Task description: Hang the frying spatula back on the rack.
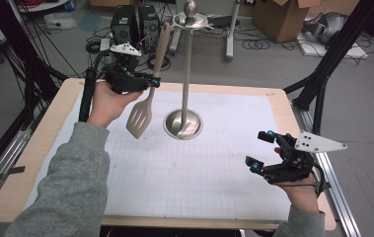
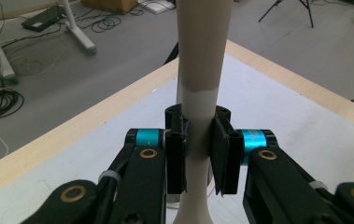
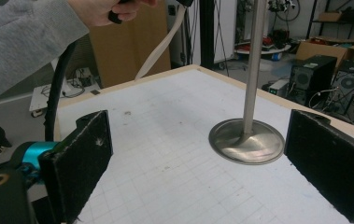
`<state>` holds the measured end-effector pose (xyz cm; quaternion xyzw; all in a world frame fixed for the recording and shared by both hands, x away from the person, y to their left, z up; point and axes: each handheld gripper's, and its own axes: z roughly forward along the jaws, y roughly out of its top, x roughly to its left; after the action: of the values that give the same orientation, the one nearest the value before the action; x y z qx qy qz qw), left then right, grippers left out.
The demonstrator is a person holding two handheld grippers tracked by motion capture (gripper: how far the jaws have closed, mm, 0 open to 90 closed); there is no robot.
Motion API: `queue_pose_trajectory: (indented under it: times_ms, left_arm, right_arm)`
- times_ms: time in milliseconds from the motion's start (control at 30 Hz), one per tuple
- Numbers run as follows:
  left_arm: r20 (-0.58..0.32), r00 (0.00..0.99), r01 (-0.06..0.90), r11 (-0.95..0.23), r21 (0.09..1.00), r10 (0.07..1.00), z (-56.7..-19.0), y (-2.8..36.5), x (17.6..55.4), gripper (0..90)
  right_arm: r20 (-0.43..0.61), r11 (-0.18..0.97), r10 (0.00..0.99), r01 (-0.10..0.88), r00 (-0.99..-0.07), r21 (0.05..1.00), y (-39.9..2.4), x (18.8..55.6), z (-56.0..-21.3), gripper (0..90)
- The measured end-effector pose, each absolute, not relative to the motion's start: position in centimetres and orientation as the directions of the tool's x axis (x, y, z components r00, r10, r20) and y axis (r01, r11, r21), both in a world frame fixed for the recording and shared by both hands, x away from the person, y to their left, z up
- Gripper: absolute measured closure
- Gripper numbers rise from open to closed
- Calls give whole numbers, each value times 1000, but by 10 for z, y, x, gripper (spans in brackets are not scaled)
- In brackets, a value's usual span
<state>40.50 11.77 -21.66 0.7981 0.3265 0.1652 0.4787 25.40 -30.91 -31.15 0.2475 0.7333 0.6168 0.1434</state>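
While the right gripper [image 1: 257, 149] rests low at the near right corner of the bench [image 1: 36, 148], its jaws stand wide apart with nothing between them, the hand [image 1: 303, 192] under it. Farther off on the left, a grey-sleeved forearm reaches up the bench to the left gripper [image 1: 151, 82], raised above the surface and clamped on the handle of a beige slotted spatula [image 1: 147, 101], whose blade hangs down, tilted, above the mat. Just beside it to the right stands a metal utensil stand [image 1: 185, 74], its round base on the mat. The left gripper view shows both pads pressed against the handle [image 2: 198, 116]; the right gripper view shows the stand's dished base [image 3: 247, 140] close up.
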Motion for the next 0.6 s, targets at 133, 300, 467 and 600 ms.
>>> queue_pose_trajectory:
  times_ms: [133, 300, 467, 600]
  left_arm:
    - [-47, 729, 366, -331, 870, 683, -217, 116, 406, 774]
    - [-49, 728, 370, -331, 868, 684, -219, 113, 408, 774]
    - [-45, 728, 372, -339, 864, 684, -220, 110, 409, 774]
    - [-45, 726, 376, -341, 862, 687, -222, 107, 411, 774]
  right_arm:
    - [97, 111, 541, 186, -835, 976, -310, 253, -311, 69]
    - [97, 111, 541, 185, -836, 976, -310, 253, -311, 69]
    - [95, 111, 541, 183, -836, 977, -310, 253, -311, 69]
    - [96, 112, 541, 185, -835, 976, -310, 253, -311, 69]
